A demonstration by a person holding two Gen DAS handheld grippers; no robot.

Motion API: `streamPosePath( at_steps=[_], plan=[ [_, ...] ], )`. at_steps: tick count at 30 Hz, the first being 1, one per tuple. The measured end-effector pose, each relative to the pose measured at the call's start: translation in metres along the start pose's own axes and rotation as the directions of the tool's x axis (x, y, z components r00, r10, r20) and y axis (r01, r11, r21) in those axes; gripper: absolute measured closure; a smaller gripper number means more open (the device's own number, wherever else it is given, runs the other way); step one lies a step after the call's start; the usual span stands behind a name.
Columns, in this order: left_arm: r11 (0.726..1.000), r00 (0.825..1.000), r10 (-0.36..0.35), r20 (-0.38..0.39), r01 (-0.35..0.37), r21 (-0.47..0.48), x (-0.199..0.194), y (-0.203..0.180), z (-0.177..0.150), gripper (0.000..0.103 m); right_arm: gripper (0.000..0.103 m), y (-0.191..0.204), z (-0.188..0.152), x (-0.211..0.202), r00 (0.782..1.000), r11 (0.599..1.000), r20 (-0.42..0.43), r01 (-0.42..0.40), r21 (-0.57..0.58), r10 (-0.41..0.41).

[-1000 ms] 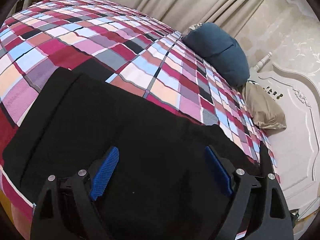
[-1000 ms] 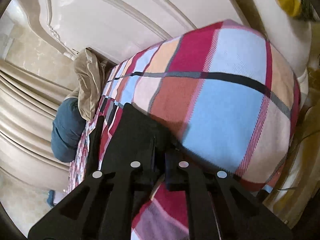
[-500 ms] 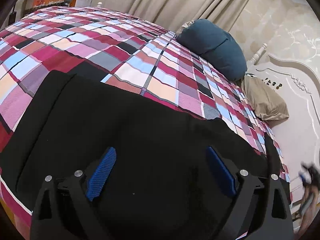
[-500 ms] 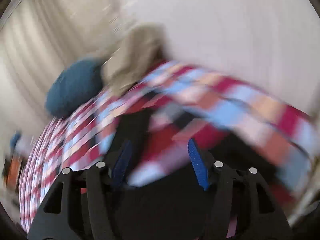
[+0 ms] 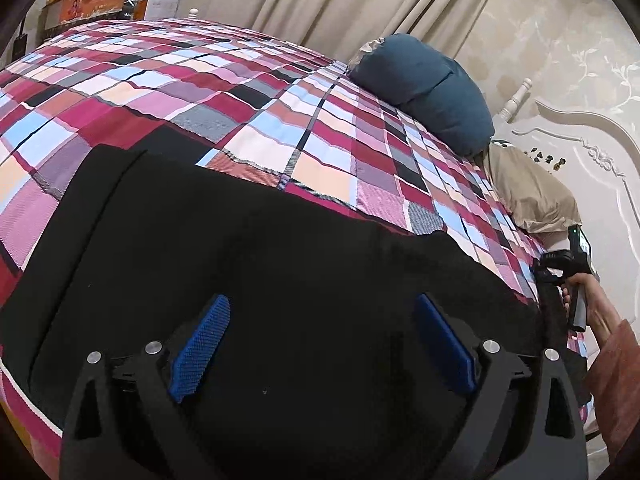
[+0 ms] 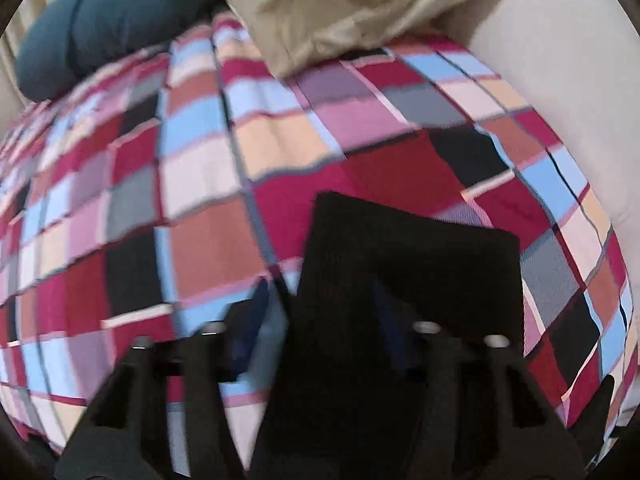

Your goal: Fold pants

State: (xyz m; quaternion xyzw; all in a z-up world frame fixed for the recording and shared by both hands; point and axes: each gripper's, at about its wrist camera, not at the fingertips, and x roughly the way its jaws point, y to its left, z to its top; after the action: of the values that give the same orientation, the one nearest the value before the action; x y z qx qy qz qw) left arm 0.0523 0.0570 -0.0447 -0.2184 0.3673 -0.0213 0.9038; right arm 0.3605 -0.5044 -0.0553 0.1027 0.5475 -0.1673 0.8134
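Black pants [image 5: 260, 264] lie spread flat across the plaid bedspread [image 5: 256, 100], waist end toward the left and legs running right. My left gripper [image 5: 320, 344] is open and empty, its blue pads hovering just above the middle of the pants. In the right wrist view the pant leg end [image 6: 412, 264] lies flat on the plaid cover. My right gripper [image 6: 320, 320] is open over that leg end, blue pads apart. The view is motion-blurred. The right gripper also shows in the left wrist view [image 5: 568, 268] at the far right, held by a hand.
A dark teal pillow [image 5: 424, 88] and a beige pillow [image 5: 528, 192] lie at the head of the bed by the white carved headboard [image 5: 592, 168]. Beige curtains [image 5: 340, 0] hang behind. Boxes [image 5: 92, 0] stand beyond the far bed corner.
My right gripper opened, let go of the pant leg end and swung round above it. My left gripper stayed open and drew back slightly from the pants.
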Motion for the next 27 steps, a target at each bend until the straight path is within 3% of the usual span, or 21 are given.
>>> streamPosePath(
  at_steps=[4, 7, 13, 15, 20, 23, 25, 27],
  plan=[
    [1.000, 1.000, 0.014, 0.003, -0.014, 0.009, 0.002, -0.002, 0.000, 0.010, 0.095, -0.025, -0.002, -0.006, 0.997, 0.995, 0.023, -0.081, 0.052, 0.080],
    [0.999, 1.000, 0.029, -0.001, -0.029, 0.014, 0.003, -0.004, 0.000, 0.010, 0.095, -0.051, -0.013, -0.034, 0.978, 0.974, 0.100, -0.194, 0.120, 0.183],
    [0.999, 1.000, -0.006, -0.001, 0.006, -0.046, -0.009, -0.012, 0.000, 0.010, 0.095, -0.135, -0.069, -0.112, 0.880, 0.878, 0.330, -0.423, 0.225, 0.340],
    [0.996, 0.998, -0.068, -0.010, 0.068, -0.054, -0.016, -0.027, -0.005, 0.010, 0.095, -0.169, -0.097, -0.138, 0.851, 0.852, 0.401, -0.459, 0.251, 0.341],
    [0.984, 0.985, -0.172, -0.031, 0.173, 0.041, -0.028, -0.075, -0.022, 0.010, 0.095, -0.251, -0.155, -0.172, 0.804, 0.782, 0.509, -0.518, 0.347, 0.308],
    [0.972, 0.969, -0.229, -0.096, 0.232, 0.031, -0.021, -0.094, -0.035, 0.010, 0.095, -0.289, -0.190, -0.165, 0.796, 0.717, 0.517, -0.557, 0.419, 0.316],
    [0.968, 0.960, -0.246, -0.131, 0.250, 0.010, -0.017, -0.101, -0.043, 0.010, 0.095, -0.304, -0.210, -0.150, 0.806, 0.692, 0.503, -0.555, 0.461, 0.311],
    [0.963, 0.949, -0.270, -0.161, 0.271, -0.014, -0.014, -0.107, -0.050, 0.010, 0.096, -0.318, -0.228, -0.127, 0.810, 0.637, 0.486, -0.569, 0.519, 0.327]
  ],
)
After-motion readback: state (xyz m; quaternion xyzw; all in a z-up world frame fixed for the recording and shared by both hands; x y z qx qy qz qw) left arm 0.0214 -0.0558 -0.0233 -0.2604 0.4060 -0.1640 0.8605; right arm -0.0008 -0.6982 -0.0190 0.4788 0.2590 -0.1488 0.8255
